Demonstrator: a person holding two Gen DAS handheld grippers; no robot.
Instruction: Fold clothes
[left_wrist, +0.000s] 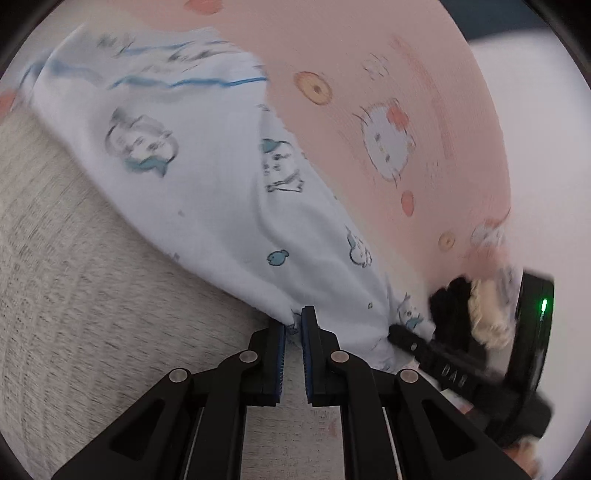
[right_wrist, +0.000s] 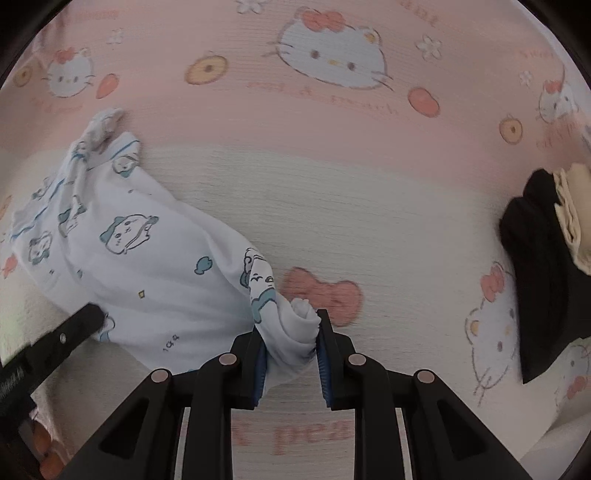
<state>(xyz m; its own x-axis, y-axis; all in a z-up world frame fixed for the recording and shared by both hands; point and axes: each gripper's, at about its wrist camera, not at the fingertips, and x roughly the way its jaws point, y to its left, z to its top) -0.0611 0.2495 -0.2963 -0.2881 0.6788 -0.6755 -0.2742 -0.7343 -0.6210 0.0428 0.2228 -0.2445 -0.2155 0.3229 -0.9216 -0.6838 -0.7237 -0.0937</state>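
Observation:
A white garment (left_wrist: 192, 177) printed with small blue cartoon animals lies stretched over a pink cat-print sheet (left_wrist: 388, 55). My left gripper (left_wrist: 293, 319) is shut on a thin edge of it at the near corner. In the right wrist view the same garment (right_wrist: 147, 266) spreads to the left, and my right gripper (right_wrist: 290, 332) is shut on a bunched fold of its cloth. The other gripper's black finger (right_wrist: 70, 332) shows at the garment's lower left edge. In the left wrist view the right gripper's black body (left_wrist: 480, 362) sits at the right, holding the cloth.
A folded stack of black and cream clothes (right_wrist: 543, 258) lies at the right edge of the sheet (right_wrist: 332, 206). A pale woven surface (left_wrist: 74, 277) runs along the left in the left wrist view.

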